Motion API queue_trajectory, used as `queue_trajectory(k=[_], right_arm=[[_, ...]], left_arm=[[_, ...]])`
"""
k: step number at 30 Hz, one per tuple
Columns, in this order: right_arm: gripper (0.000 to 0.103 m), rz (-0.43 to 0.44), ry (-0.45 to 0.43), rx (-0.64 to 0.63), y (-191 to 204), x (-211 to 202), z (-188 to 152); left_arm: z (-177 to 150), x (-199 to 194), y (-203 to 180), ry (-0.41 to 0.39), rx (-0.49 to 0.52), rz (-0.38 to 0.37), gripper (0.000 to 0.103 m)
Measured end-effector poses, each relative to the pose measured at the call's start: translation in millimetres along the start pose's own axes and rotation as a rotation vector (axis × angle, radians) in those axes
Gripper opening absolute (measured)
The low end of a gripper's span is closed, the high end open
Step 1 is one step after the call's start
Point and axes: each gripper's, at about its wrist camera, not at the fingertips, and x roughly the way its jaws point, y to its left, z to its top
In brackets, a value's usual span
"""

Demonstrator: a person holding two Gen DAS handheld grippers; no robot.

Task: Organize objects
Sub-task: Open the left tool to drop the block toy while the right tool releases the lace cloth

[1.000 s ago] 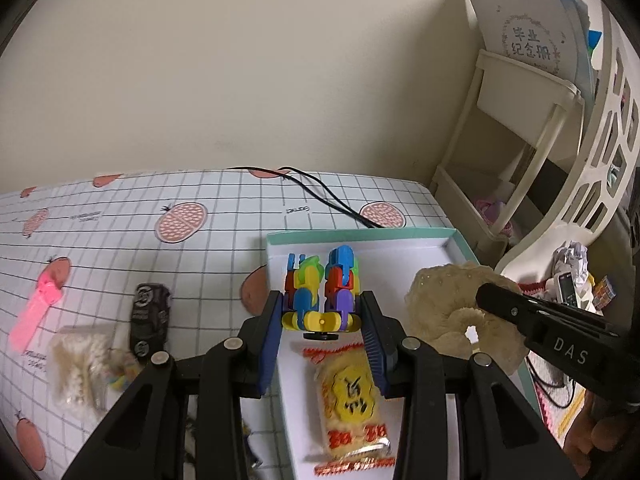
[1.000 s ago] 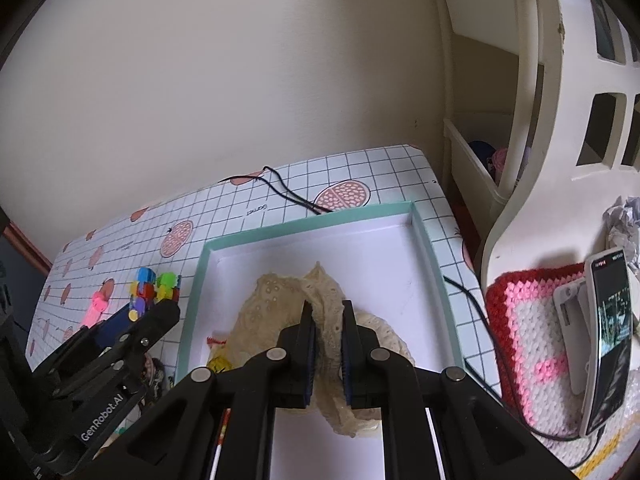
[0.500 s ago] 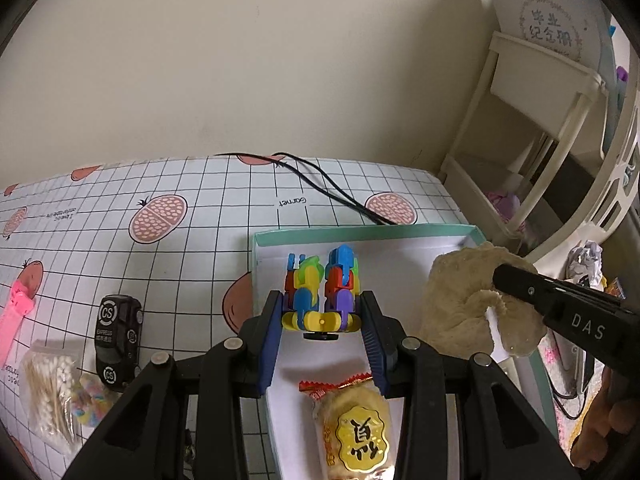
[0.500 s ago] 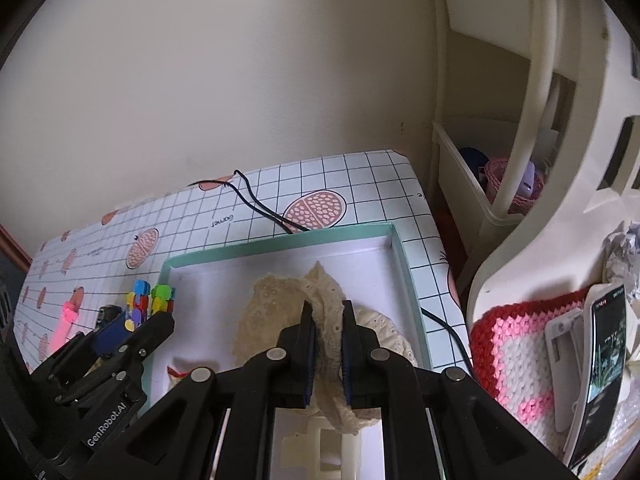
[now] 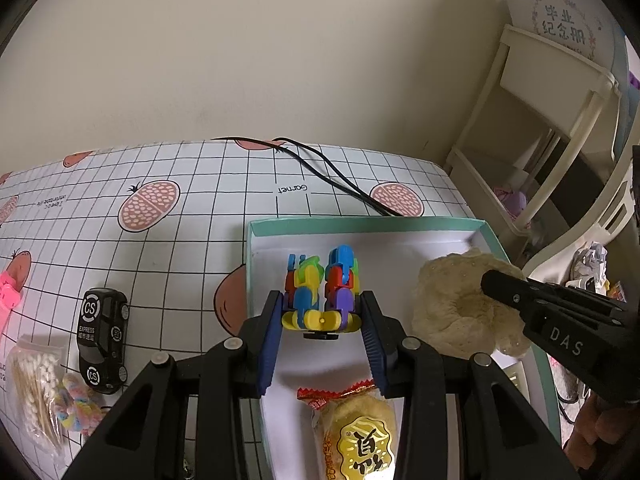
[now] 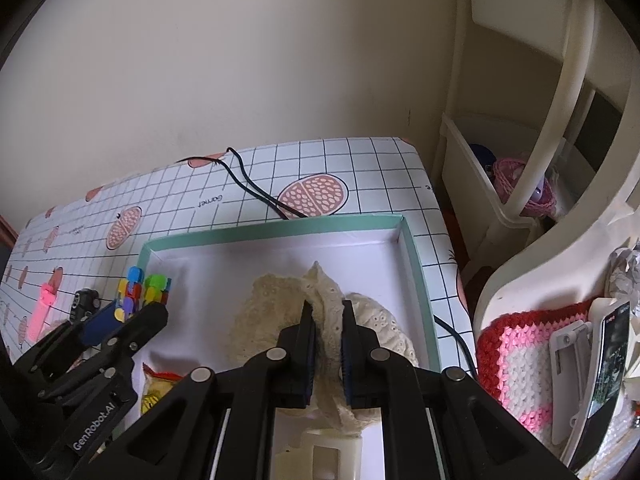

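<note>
left wrist view: looks forward and down along its fingers, close over the near-left part of the teal-rimmed box (image 5: 360,225).
right wrist view: same direction, close over the box's right side.
shared: box, checked tablecloth (image 6: 360,168), black cable (image 5: 340,178).

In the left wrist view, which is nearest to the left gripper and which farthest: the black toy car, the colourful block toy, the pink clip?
1. Colourful block toy: between the fingers of the left gripper, over the box.
2. Black toy car: on the tablecloth, to the left.
3. Pink clip: at the far left edge.
</note>
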Motion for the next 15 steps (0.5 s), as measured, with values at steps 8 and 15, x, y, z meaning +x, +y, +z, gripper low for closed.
queue_trajectory(k=[8,15], right_arm=[[0.011,-0.012,0.017,-0.003,1.3,3.5,-1.5],[0.012,-0.021,0.029,-0.009,4.0,5.3,-2.7]], left_arm=[[-1.8,3.1,-4.2,0.019,0.001,-0.006,0.04],[-1.8,3.7,-4.6,0.021,-0.001,-0.008,0.04]])
